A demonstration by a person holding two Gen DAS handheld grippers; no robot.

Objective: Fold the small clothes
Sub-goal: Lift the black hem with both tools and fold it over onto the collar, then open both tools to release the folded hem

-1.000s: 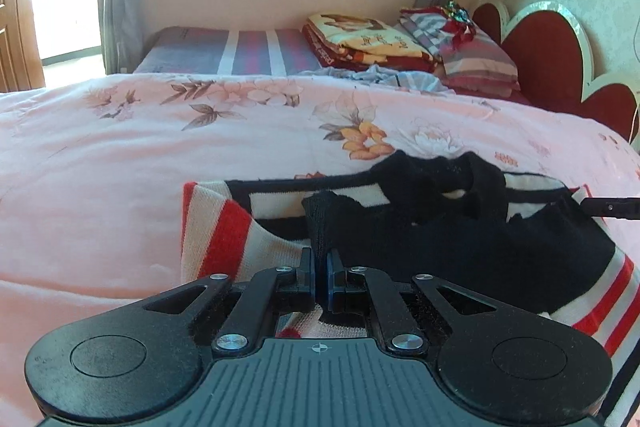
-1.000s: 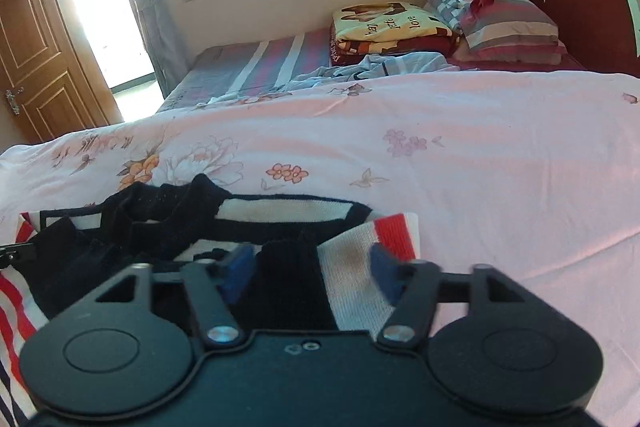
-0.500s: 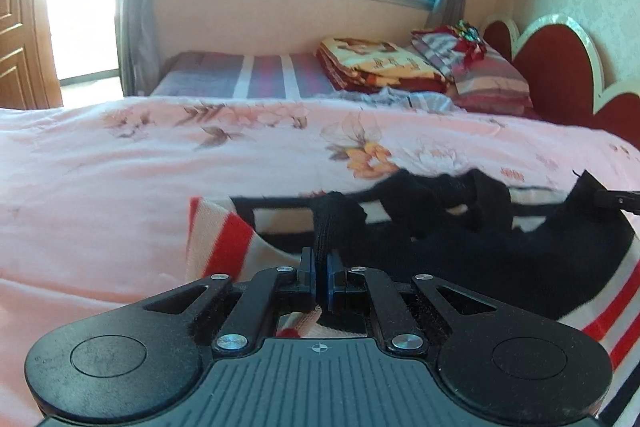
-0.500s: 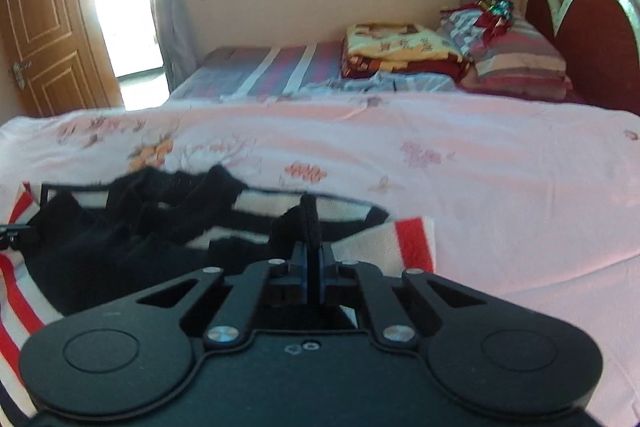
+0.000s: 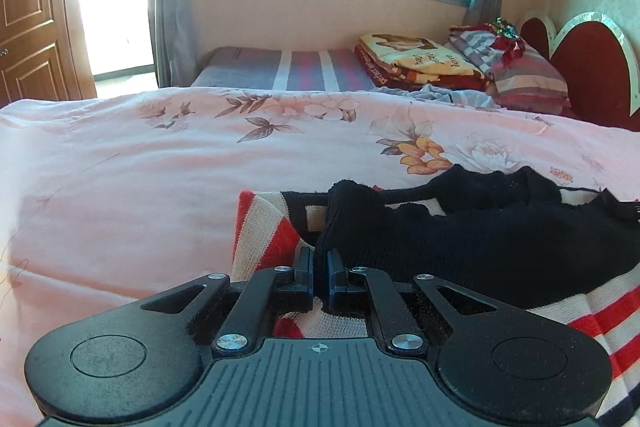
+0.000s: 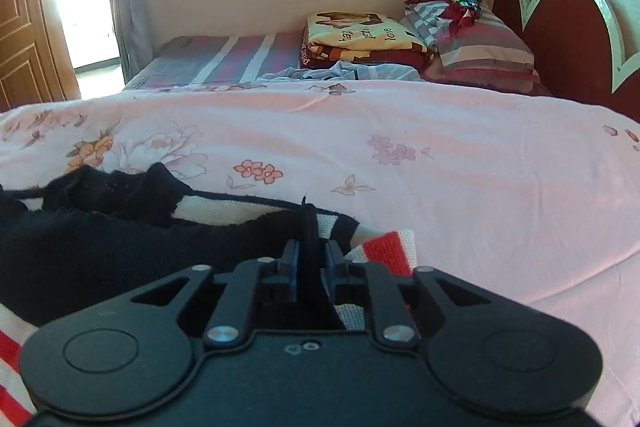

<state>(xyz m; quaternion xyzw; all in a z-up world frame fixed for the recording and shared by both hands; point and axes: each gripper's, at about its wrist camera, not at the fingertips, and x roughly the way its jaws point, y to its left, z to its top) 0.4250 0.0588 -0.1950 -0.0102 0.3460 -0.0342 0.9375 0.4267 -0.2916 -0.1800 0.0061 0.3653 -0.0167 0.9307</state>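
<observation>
A small knitted sweater [image 5: 500, 239], black with red and cream stripes, lies on the pink flowered bedspread [image 5: 160, 167]. My left gripper [image 5: 319, 269] is shut on a black edge of the sweater at its left side and lifts it a little. My right gripper [image 6: 310, 263] is shut on the black edge at the sweater's [image 6: 100, 247] right side, next to a red and cream striped cuff [image 6: 386, 251]. The black edge hangs taut between the two grippers. The lower part of the sweater is hidden behind the gripper bodies.
The bedspread [image 6: 480, 167] stretches far and right. Behind it lie a striped mattress [image 5: 288, 71], a folded blanket [image 5: 420, 63], pillows [image 5: 520, 75] and a red headboard [image 5: 592, 67]. A window and a wooden door [image 5: 28, 27] stand at the back.
My right gripper was open over the sweater's right edge a second ago and has shut on it. Both grippers have risen, lifting the black edge off the bed.
</observation>
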